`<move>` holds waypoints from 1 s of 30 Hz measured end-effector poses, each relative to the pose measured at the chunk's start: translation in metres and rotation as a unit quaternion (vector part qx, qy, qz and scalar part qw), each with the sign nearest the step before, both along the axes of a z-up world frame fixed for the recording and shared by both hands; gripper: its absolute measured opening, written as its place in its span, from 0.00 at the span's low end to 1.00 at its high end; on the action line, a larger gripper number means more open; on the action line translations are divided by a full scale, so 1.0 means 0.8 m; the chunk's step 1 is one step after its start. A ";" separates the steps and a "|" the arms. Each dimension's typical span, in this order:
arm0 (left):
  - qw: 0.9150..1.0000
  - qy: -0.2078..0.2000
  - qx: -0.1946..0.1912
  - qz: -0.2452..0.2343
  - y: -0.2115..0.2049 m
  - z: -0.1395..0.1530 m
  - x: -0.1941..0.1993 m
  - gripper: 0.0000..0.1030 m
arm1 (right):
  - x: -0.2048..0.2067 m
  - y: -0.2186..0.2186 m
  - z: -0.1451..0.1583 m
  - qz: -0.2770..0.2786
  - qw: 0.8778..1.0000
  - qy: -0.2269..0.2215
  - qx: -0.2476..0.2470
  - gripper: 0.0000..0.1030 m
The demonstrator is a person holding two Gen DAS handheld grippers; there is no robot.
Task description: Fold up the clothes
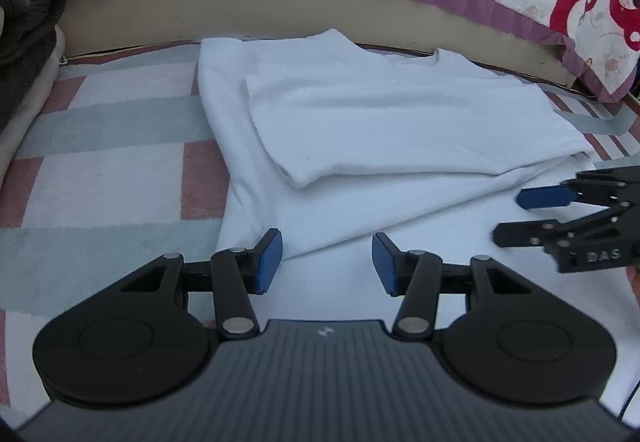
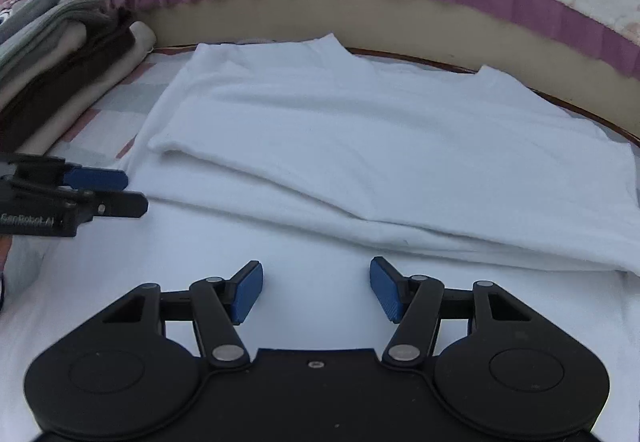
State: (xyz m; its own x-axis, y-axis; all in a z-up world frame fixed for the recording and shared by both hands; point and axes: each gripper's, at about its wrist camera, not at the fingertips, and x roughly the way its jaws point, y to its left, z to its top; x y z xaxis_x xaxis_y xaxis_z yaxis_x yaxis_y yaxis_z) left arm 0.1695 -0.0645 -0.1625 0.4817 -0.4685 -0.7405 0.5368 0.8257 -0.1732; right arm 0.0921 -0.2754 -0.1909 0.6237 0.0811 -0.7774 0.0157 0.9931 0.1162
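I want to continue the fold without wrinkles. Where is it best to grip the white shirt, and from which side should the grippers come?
Probably at the near hem of the white shirt, which lies flat and single-layered just ahead of the open left gripper and open right gripper. Come in low from the near side, one gripper toward each hem corner; the far part is already doubled over.

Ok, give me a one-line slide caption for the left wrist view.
Left gripper open above a partly folded white shirt on a checked blanket, right gripper alongside.
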 end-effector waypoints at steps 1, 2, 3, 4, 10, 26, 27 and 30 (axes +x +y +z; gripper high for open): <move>1.000 0.000 0.003 0.000 -0.001 0.000 0.000 0.48 | -0.003 -0.008 0.003 -0.014 1.000 -0.011 0.017 0.61; 1.000 -0.001 0.007 -0.001 -0.002 0.001 -0.001 0.48 | -0.006 -0.017 0.007 -0.031 0.998 -0.026 0.039 0.61; 1.000 -0.001 0.007 -0.001 -0.001 0.001 -0.001 0.48 | -0.006 -0.023 0.012 -0.039 0.996 -0.041 0.061 0.61; 1.000 -0.001 0.006 0.000 0.000 0.002 -0.001 0.48 | -0.002 -0.023 0.016 -0.034 0.996 -0.050 0.065 0.62; 1.000 0.015 -0.014 0.007 0.009 0.002 0.003 0.48 | 0.039 -0.001 0.011 0.069 0.989 -0.044 0.126 0.58; 0.990 0.036 -0.126 0.045 0.036 0.033 0.024 0.49 | -0.035 -0.042 0.020 0.015 0.999 -0.030 -0.014 0.63; 0.988 0.036 -0.139 0.056 0.035 0.030 0.028 0.50 | -0.039 -0.059 0.024 -0.014 0.999 -0.043 -0.026 0.63; 0.982 0.072 -0.153 0.087 0.019 0.005 0.047 0.55 | -0.049 -0.096 0.025 -0.062 0.995 -0.057 -0.062 0.63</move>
